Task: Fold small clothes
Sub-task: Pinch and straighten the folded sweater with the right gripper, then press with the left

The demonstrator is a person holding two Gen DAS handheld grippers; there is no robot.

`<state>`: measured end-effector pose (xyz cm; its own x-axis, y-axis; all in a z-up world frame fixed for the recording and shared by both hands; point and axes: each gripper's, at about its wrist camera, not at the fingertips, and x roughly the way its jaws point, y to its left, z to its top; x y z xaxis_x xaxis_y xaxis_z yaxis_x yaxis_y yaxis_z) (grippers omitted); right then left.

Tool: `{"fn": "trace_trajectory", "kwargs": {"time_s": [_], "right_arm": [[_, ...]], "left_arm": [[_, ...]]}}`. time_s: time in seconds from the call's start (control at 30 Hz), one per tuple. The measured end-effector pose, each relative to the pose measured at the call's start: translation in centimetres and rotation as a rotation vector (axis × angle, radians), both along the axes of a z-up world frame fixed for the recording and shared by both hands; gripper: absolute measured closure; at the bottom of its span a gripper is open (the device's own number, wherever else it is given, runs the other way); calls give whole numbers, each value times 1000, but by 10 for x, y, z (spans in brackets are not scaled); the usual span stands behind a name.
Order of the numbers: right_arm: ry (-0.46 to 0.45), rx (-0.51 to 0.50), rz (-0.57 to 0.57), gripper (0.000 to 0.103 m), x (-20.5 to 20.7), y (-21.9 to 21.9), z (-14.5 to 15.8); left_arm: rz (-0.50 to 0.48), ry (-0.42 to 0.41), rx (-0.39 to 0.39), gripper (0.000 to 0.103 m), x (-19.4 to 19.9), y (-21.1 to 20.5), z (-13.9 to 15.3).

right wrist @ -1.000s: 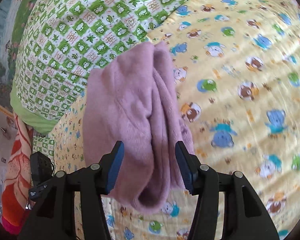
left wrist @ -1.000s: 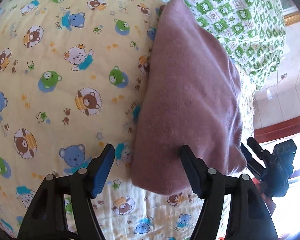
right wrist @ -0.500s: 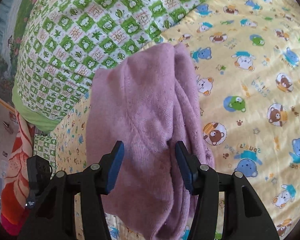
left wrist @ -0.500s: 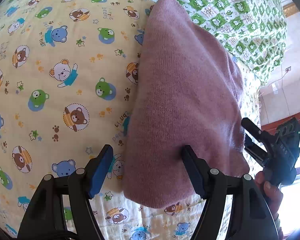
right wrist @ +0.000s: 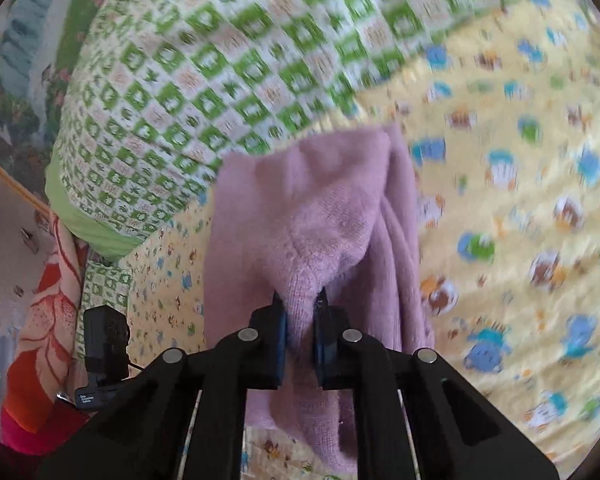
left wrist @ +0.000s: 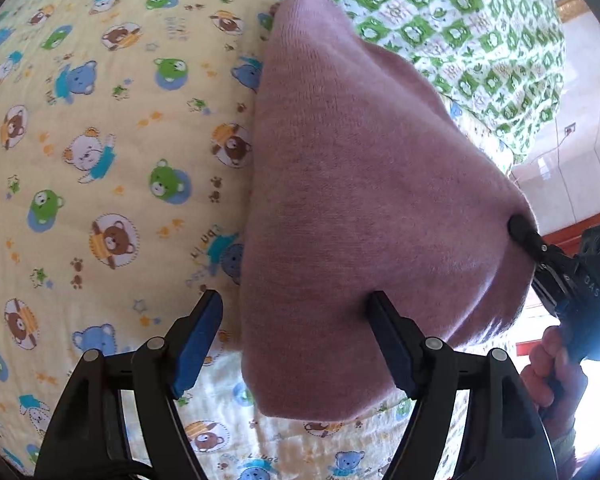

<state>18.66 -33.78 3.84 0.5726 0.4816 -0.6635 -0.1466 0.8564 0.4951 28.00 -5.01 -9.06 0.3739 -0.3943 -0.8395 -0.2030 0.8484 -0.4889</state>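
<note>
- Yellow bear-print bedding [left wrist: 100, 152] is spread under everything, with a green checked quilt [right wrist: 188, 80] bunched at its far edge.
- On it lies the pink knitted garment [left wrist: 359, 200], its long axis running away from both tongs toward the quilt.
- Its near edge is pinched between the closing jaws of the right gripper [right wrist: 301, 310] (cloth bunches at the pads).
- Beside that edge the left gripper [left wrist: 296, 312] is held with jaws opening, one finger on the knit, nothing clamped.
</note>
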Motion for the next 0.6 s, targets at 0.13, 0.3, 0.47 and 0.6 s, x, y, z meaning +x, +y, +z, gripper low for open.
{"fn": "trace_trajectory", "kwargs": {"time_s": [0.13, 0.3, 0.47, 0.6], "right_arm": [[33, -117, 5, 91, 6, -3, -16], [103, -175, -4, 91, 6, -9, -65], [80, -156, -15, 86, 0, -12, -54], [59, -156, -20, 76, -5, -11, -38]], "left_arm": [[-13, 28, 13, 28, 1, -8, -11], [-27, 39, 13, 28, 0, -11, -16], [-29, 7, 47, 28, 2, -9, -4], [-16, -13, 49, 28, 10, -3, 4]]}}
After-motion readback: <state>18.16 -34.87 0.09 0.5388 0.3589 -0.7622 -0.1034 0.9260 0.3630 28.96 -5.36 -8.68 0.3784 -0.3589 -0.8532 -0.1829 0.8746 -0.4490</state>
